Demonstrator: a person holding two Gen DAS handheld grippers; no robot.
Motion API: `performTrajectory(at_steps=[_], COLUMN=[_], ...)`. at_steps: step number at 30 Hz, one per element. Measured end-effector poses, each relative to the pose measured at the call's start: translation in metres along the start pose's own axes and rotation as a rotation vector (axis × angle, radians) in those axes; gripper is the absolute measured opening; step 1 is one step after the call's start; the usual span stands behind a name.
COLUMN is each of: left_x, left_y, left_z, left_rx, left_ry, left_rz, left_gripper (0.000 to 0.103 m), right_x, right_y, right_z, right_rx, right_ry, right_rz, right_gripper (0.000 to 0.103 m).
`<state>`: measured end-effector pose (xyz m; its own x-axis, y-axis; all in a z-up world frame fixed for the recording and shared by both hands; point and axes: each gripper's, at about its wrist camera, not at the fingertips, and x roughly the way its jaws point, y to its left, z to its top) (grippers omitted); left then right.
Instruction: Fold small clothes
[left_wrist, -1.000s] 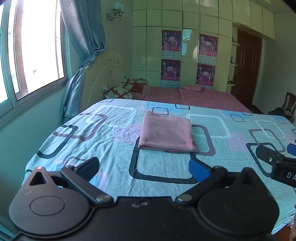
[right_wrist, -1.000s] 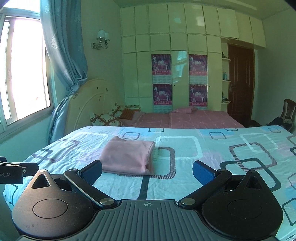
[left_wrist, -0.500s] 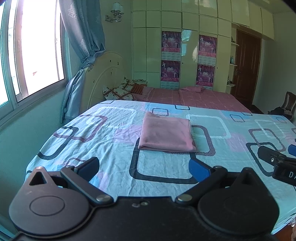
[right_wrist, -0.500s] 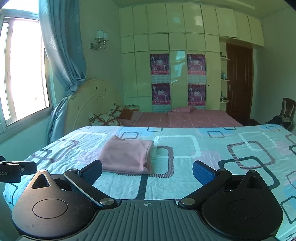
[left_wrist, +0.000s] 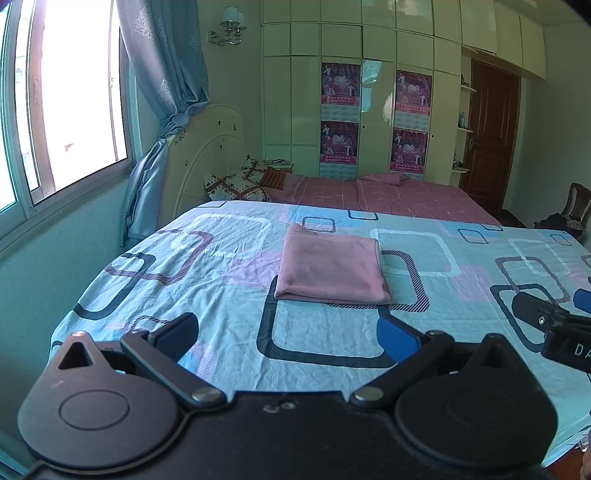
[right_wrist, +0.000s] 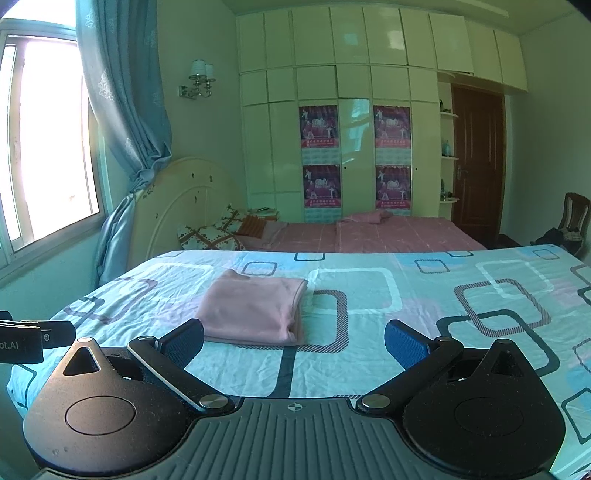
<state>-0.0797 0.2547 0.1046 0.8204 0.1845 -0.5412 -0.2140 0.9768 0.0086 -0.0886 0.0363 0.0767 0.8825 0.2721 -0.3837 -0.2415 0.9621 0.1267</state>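
Observation:
A pink garment (left_wrist: 332, 267) lies folded into a neat rectangle on the patterned blue bed sheet (left_wrist: 207, 280), its stacked folded edges facing me. In the right wrist view the same pink garment (right_wrist: 255, 310) sits just beyond the left blue pad. My left gripper (left_wrist: 288, 334) hovers open over the near sheet, short of the garment, with nothing between its fingers. My right gripper (right_wrist: 293, 341) is also open and empty, above the sheet to the garment's right. The right gripper's tip (left_wrist: 554, 325) shows at the left view's right edge.
A second bed with a pink sheet (right_wrist: 380, 234) and pillows (right_wrist: 218, 230) stands behind. A window (left_wrist: 70, 96) and blue curtain (left_wrist: 166, 110) are on the left, a wardrobe (right_wrist: 354, 147) and brown door (right_wrist: 476, 162) at the back, a chair (right_wrist: 572, 218) at far right.
Both grippers have drifted slightly, with the right one rising a little. The garment lies unmoved and both stay open.

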Motion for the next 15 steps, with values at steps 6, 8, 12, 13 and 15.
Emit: performTrajectory(at_steps=[6, 8, 12, 13, 15], left_x=[0.0007, 0.0012, 0.0025, 0.0031, 0.0041], left_y=[-0.002, -0.002, -0.002, -0.0021, -0.0011], left_z=[0.0011, 0.0011, 0.001, 0.001, 0.0008], left_rx=[-0.002, -0.003, -0.003, -0.003, -0.004], left_ry=[0.001, 0.001, 0.007, 0.009, 0.01], left_rz=[0.001, 0.0, -0.002, -0.003, -0.003], left_gripper=[0.102, 0.102, 0.102, 0.102, 0.102], right_x=[0.0013, 0.0018, 0.0022, 0.0025, 0.0034], right_y=[0.0015, 0.0018, 0.003, 0.0033, 0.004], right_z=[0.0005, 0.0005, 0.0003, 0.0002, 0.0002], right_rx=[-0.007, -0.006, -0.008, -0.007, -0.007], right_ry=[-0.002, -0.001, 0.001, 0.001, 0.004], right_rz=[0.002, 0.004, 0.005, 0.006, 0.009], right_gripper=[0.103, 0.103, 0.103, 0.103, 0.103])
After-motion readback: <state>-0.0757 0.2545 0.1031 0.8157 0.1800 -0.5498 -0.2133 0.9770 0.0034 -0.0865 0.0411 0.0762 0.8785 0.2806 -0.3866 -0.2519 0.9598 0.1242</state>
